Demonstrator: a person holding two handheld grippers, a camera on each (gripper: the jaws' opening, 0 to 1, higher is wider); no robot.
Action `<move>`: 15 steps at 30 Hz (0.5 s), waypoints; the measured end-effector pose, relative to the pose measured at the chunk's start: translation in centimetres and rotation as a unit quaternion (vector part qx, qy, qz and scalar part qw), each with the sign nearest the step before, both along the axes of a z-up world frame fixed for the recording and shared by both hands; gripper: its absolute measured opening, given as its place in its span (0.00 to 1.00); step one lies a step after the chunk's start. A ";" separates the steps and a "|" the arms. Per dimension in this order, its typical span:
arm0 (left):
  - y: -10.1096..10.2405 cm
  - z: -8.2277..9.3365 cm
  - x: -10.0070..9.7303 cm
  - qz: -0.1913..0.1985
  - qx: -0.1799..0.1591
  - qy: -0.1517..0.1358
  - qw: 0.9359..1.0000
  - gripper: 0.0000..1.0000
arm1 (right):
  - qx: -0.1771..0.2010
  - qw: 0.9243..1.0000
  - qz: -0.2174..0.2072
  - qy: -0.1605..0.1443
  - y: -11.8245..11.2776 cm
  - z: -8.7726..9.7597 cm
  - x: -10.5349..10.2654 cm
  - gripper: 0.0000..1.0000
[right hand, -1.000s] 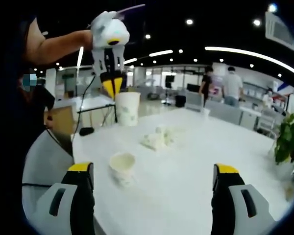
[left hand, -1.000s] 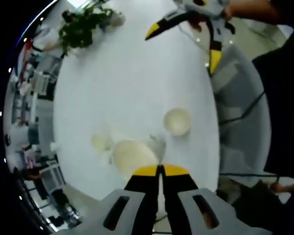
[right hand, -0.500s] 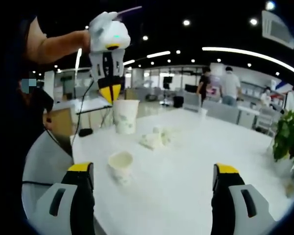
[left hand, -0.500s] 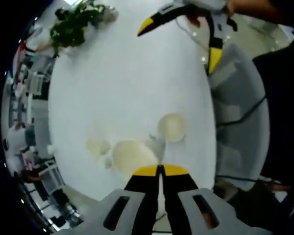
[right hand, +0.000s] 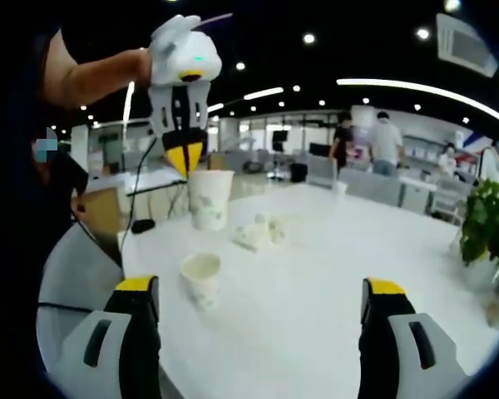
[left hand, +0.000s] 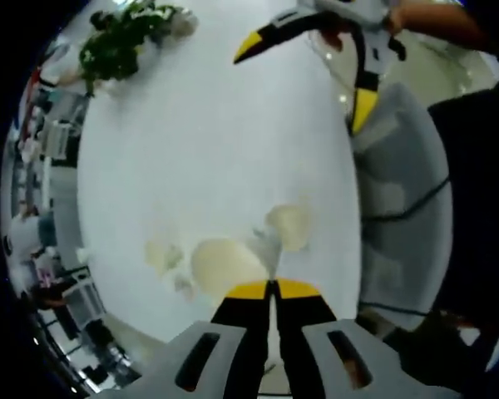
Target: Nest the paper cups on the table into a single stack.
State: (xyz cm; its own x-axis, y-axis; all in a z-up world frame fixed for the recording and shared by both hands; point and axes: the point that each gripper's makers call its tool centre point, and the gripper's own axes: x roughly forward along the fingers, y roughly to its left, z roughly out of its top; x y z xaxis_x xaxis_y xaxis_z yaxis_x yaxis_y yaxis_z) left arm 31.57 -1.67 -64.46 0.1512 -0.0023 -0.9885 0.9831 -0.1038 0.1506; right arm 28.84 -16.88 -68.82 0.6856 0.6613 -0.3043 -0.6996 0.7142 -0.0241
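Observation:
My left gripper (left hand: 271,288) is shut on the rim of a white paper cup (left hand: 224,264), whose open mouth faces the camera. In the right gripper view, the same left gripper (right hand: 185,158) hangs this paper cup (right hand: 209,198) above the white table (right hand: 316,274). A second paper cup (right hand: 201,278) stands upright on the table near its front edge, and it appears just beyond the held one as the standing cup (left hand: 289,226). My right gripper (right hand: 260,291) is wide open with nothing between its jaws, and it shows far off as the right gripper (left hand: 306,79).
A crumpled white heap (right hand: 262,233) lies on the table behind the cups, also seen as the heap (left hand: 162,256). A potted plant (right hand: 491,233) stands at the table's far side. A grey chair (left hand: 399,166) sits by the edge. People stand in the background.
My left gripper has come lower with its cup and nearer to the standing cup. The right gripper stays open and almost still.

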 end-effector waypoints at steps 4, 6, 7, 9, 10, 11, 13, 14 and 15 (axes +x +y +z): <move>-0.2 -0.1 -0.1 0.000 0.001 0.002 1.000 0.00 | 0.002 1.000 0.000 -0.001 0.1 0.1 0.0 1.00; -0.2 -0.2 -0.2 0.000 0.001 0.003 1.000 0.00 | 0.002 1.000 0.000 -0.002 0.1 0.1 0.0 1.00; -0.3 -0.2 -0.2 0.001 0.000 0.004 1.000 0.00 | 0.002 1.000 0.000 -0.001 0.1 0.1 0.0 1.00; -0.3 -0.4 -0.3 0.002 -0.001 0.006 1.000 0.00 | 0.002 1.000 -0.001 -0.001 0.0 0.1 -0.1 1.00; -0.4 -0.4 -0.3 0.002 -0.002 0.007 1.000 0.00 | 0.002 1.000 -0.002 -0.001 0.0 0.1 -0.1 1.00; -0.4 -0.5 -0.4 0.001 -0.003 0.007 1.000 0.00 | 0.002 1.000 -0.002 0.000 -0.1 0.0 -0.1 1.00; -0.5 -0.7 -0.5 0.001 -0.002 0.009 1.000 0.00 | 0.001 1.000 -0.003 0.001 -0.2 0.0 -0.1 1.00; -0.6 -0.8 -0.6 -0.001 -0.002 0.009 1.000 0.00 | 0.001 1.000 -0.003 0.000 -0.2 0.1 -0.1 1.00; -0.6 -0.9 -0.6 0.000 -0.002 0.011 1.000 0.00 | 0.001 1.000 -0.003 0.001 -0.3 0.1 -0.1 1.00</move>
State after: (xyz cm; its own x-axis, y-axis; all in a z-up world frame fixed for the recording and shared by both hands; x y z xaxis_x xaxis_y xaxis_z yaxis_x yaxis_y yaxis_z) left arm 30.95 -2.24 -65.36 0.1291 -0.0058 -0.9916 0.9863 -0.1029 0.1290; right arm 28.74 -17.14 -68.74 0.6896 0.6578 -0.3031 -0.6950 0.7187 -0.0213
